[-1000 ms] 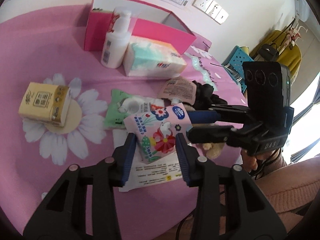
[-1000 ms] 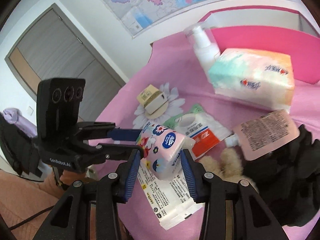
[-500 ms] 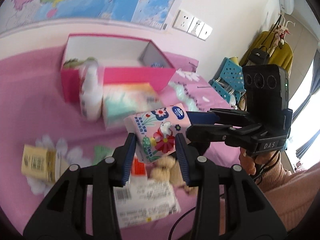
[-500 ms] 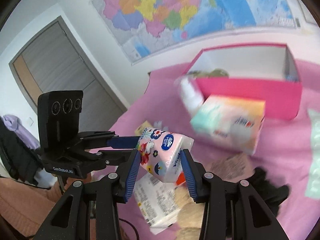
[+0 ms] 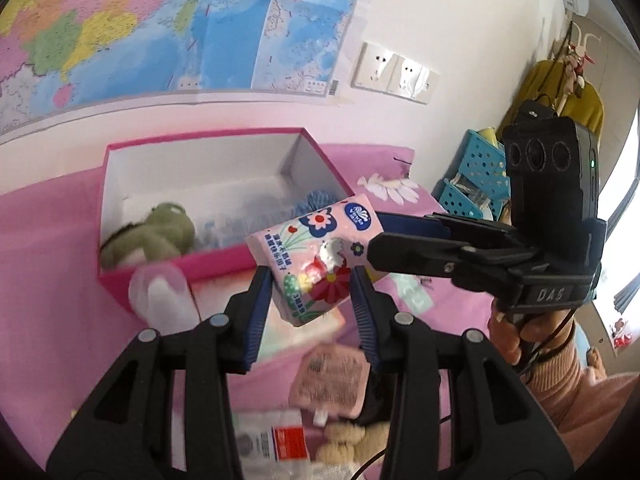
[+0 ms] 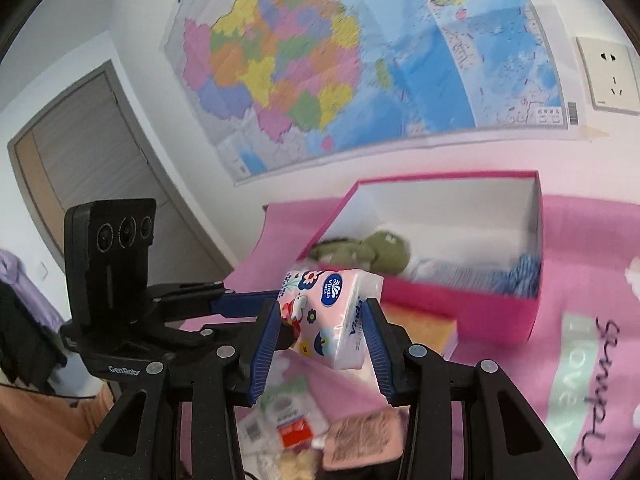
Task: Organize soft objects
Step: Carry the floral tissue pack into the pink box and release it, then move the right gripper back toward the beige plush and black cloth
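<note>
Here, in the left wrist view, a soft pink tissue pack printed with flowers is being pinched by the left gripper, its blue-padded jaws pressed against the pack's two sides, while the right gripper is being held in from the right by a hand in a pink sleeve, its jaws closed on the pack's far end. The pack is being held in the air, tilted, in front of an open pink cardboard box with a white inside, in which a green plush toy is lying. A blurred white bottle is being seen just before the box. In the right wrist view, the same pack is being clamped between the right gripper's jaws, with the left gripper gripping it from the left. The box is standing beyond, on a pink cloth, with the plush toy and something blue and striped lying inside.
</note>
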Tool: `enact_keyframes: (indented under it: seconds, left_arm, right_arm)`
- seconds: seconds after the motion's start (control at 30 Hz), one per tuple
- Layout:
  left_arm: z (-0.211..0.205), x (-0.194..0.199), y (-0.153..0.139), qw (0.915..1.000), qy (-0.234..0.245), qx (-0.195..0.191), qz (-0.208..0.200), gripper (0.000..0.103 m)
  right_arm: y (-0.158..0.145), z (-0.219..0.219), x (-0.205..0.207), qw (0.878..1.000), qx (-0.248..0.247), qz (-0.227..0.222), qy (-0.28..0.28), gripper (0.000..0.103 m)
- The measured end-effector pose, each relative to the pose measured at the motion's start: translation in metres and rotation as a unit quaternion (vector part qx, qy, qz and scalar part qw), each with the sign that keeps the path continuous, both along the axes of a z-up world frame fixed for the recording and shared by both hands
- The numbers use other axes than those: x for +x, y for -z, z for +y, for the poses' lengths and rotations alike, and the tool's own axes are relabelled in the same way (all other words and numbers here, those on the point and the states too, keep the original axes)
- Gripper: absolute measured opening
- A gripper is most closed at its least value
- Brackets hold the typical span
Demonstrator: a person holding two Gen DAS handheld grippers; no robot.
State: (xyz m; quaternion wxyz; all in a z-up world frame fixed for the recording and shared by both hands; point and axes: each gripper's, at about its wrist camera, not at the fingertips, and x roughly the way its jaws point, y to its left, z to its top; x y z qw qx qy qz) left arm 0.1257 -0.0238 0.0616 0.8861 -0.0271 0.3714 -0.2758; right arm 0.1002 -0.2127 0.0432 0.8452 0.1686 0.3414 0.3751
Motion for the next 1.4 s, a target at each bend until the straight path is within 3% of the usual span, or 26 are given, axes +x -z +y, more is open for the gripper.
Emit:
enact_keyframes:
  seconds: [0.43,0.77,0.87,1.07,1.23,1.4]
  left_arm:
    - [-0.025,0.075,0.007,0.9990,-0.020,0.022,0.034,0.042]
    - [-0.024,0.102,0.026,0.9952,-0.063,0.035,0.066,0.042]
    - [-0.020,0.097,0.022,0.9952,-0.072,0.033,0.057,0.042]
    - [-0.015,0.059,0.007,0.9978,-0.057,0.035,0.006,0.042]
    - [-0.009,0.014,0.001,0.9985,-0.026,0.037,-0.032,0.042]
    - [-0.002,-0.023,0.007,0.9987,0.000,0.033,-0.039,0.045]
  right_arm:
    - [0.018,-0.025,0.071,0.998,0.009,0.034,0.043,0.043]
    - [0.051,-0.024,0.111,0.995,0.003,0.084,0.054,0.045]
    - [0.061,-0.025,0.115,0.993,-0.009,0.099,0.070,0.045]
    - [0.050,-0.036,0.091,0.994,-0.009,0.076,0.080,0.048]
    - [0.033,-0.041,0.051,0.997,0.002,0.049,0.055,0.052]
    - [0.025,-0.043,0.002,0.999,0.019,0.040,0.010,0.053]
